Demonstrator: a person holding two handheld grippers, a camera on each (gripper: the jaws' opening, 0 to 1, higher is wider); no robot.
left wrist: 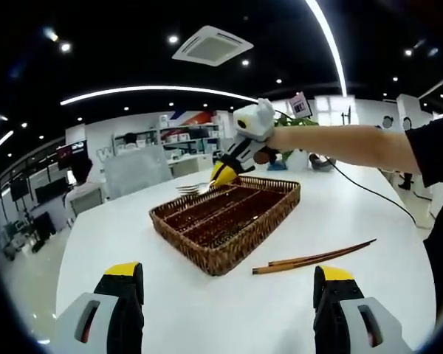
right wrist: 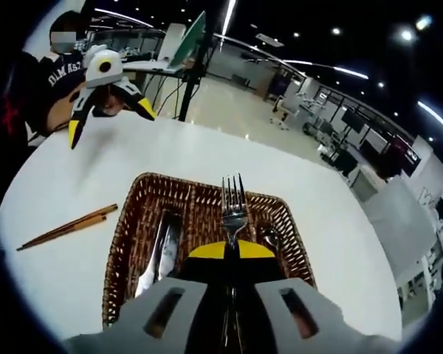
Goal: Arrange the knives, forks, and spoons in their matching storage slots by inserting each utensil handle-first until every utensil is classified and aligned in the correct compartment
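- Fork (right wrist: 232, 206) clamped between the right gripper's (right wrist: 231, 249) yellow-tipped jaws, tines pointing away from the camera, handle running back toward it, held over the middle of the wicker tray (right wrist: 122, 251).
- Same fork (left wrist: 193, 189) seen from the left gripper view, poking out of the right gripper (left wrist: 223, 175) just above the tray's (left wrist: 229, 254) far rim.
- Writing-wise: only white lettering on the person's dark shirt (right wrist: 63, 70), too blurry to read properly; wall signs in the background likewise unreadable.
- Left gripper (left wrist: 225, 284) spread wide open, nothing between the jaws, hovering over the white table (left wrist: 192, 310) on the near side of the tray.
- Also caught in the right gripper view as the left gripper (right wrist: 107, 103), jaws splayed apart, empty.
- Knife (right wrist: 159, 254) lying in the tray's left slot, spoon (right wrist: 269, 237) partly visible in the right slot.
- Wooden chopsticks (right wrist: 66, 227) lying on the table beside the tray, not touching it.
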